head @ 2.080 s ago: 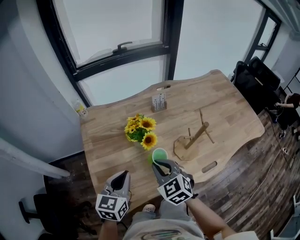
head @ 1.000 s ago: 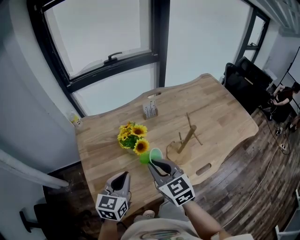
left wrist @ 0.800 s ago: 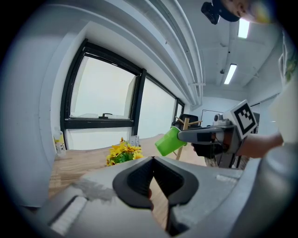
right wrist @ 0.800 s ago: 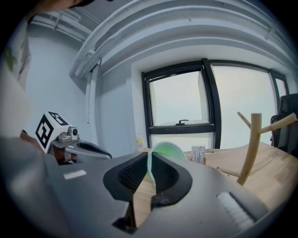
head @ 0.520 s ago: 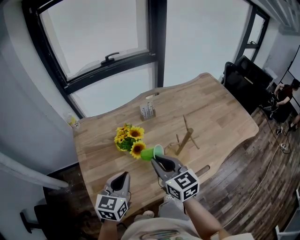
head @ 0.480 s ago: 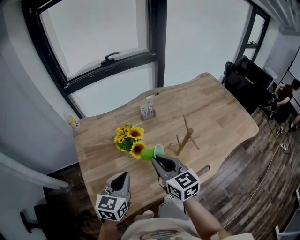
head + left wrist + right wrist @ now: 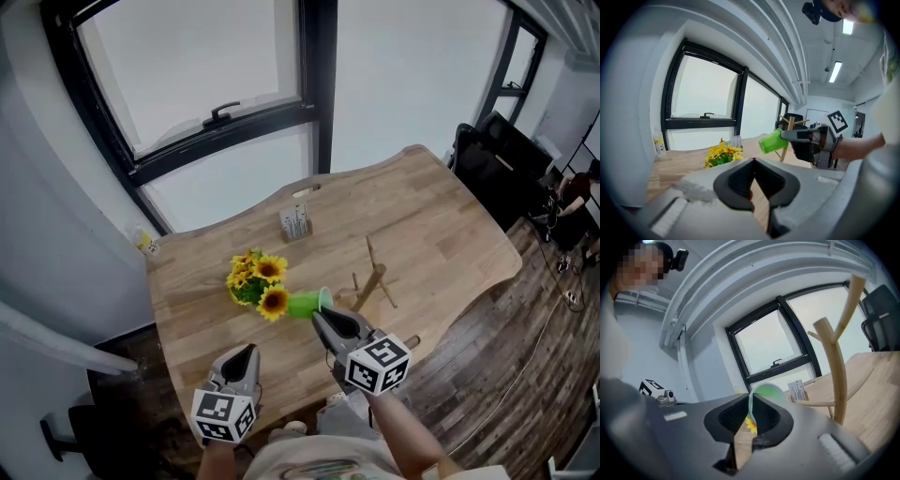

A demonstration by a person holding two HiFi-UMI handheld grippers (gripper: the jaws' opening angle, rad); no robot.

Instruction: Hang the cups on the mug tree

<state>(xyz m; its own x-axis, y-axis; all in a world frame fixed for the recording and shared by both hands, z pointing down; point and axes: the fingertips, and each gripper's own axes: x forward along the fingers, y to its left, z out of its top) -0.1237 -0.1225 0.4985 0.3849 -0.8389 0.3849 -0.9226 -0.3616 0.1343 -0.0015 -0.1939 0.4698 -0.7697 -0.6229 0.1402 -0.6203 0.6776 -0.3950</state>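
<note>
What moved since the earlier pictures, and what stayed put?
The right gripper, still clamped on the green plastic cup, tipped it sideways and carried it toward the wooden mug tree. The left gripper, shut and empty, and the yellow sunflowers stayed put.

Two seconds ago the green cup (image 7: pixel 305 304) stood mouth up by the near edge of the bench (image 7: pixel 441 225), just right of the sunflowers (image 7: pixel 255 281). It has since been lifted clear and tipped onto its side, base pointing left at the flowers, rim pinched in my right gripper (image 7: pixel 323 317). I have carried gripper and cup farther in and to the right. The cup has gone from the near side of the flowers to between them and the mug tree (image 7: pixel 370 286).
</note>
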